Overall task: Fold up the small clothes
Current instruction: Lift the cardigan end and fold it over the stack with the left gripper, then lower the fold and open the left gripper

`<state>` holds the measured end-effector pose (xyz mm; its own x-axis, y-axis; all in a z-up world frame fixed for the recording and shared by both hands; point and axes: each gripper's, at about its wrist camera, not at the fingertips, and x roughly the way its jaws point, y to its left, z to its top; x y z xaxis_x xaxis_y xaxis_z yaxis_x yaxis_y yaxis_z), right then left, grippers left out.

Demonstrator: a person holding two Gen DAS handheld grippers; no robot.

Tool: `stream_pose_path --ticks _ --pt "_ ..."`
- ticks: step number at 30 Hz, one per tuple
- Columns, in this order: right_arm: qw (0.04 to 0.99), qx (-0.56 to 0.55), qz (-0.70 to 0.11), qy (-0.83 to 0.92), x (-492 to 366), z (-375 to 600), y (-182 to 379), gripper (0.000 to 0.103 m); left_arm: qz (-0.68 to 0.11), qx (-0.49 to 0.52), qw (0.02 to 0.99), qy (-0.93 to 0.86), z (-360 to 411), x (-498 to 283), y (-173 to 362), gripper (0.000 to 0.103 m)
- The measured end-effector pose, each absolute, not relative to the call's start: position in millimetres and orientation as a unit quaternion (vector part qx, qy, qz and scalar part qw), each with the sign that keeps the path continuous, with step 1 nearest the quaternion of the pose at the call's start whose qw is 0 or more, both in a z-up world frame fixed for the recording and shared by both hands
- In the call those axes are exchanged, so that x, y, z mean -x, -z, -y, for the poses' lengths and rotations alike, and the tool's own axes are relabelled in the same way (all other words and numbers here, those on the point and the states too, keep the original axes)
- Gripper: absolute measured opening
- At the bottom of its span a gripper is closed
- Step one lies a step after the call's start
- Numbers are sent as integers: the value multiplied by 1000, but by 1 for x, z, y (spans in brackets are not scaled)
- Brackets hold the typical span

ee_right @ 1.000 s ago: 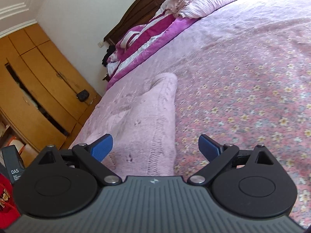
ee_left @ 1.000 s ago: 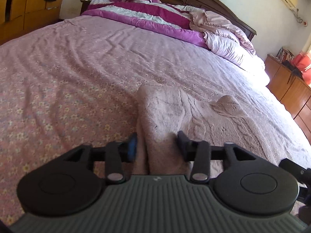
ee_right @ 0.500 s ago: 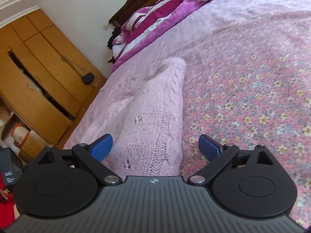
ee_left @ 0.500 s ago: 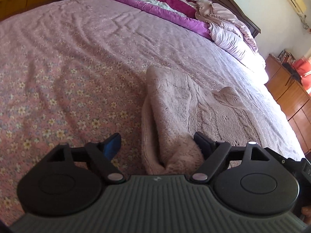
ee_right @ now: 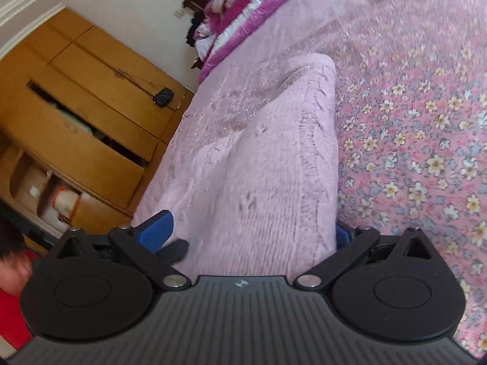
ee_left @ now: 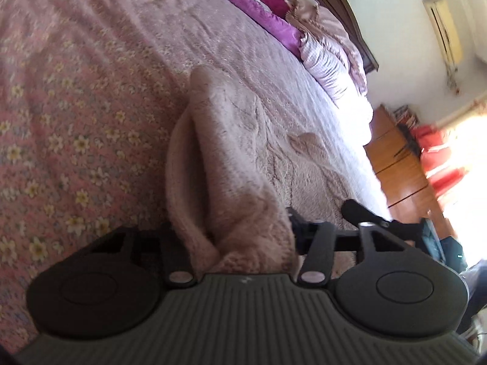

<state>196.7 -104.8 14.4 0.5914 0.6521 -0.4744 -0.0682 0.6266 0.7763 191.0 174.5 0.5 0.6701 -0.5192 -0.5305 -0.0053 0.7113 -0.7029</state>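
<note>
- Two grippers sit at the near edge of one pink knit garment (ee_left: 231, 158), which lies on the bed (ee_left: 76, 106).
- Left gripper (ee_left: 234, 237), bottom centre of the left wrist view: fingers about half open and closing, a bunched fold of the knit packed between them. Whether the pads already press on it, I cannot tell; the left pad is hidden by cloth.
- Right gripper (ee_right: 252, 234), bottom centre of the right wrist view: fingers wide but closing, straddling the garment's near end; blue pads just beside the cloth on each side, not visibly pinching.
- Garment's long axis runs away from both sets of fingers, from lower centre toward upper centre of each frame.
- Judgement: both hands look equally near; the next move depends on both closing firmly on that near edge.
- Far: quilt (ee_left: 258, 9) at the head of the bed, upper right; wardrobe (ee_right: 76, 115), left of right wrist view.
</note>
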Motion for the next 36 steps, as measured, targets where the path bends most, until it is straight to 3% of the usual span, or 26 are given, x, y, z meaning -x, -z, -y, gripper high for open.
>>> stream_pose_path --ticks 2,5,8,17,25,27,32,36 --pt "808 -370 -414 -198 -202 108 -19 61 -376 356 842 151 -175 -189 -5 44" --pt "816 -352 -411 -203 -195 108 -39 53 -364 361 844 155 -174 -183 -17 41" --pt "819 -358 -391 -217 -181 115 -65 52 -353 370 842 173 -167 -174 -34 40" --pt "839 -356 -354 -208 -91 169 -123 52 -344 316 854 231 -111 -111 -72 40" --pt "843 -355 -370 -164 -5 222 -97 53 -383 264 853 236 -65 -60 -46 42" --pt "841 -350 -385 -144 2 226 -78 56 -397 224 865 211 -57 -53 -36 45" --pt "852 -337 -384 -117 15 224 -43 71 -391 182 885 173 -59 -35 -31 69" --pt "871 -313 -364 -102 26 220 -42 80 -384 158 896 156 -65 -23 -37 75"
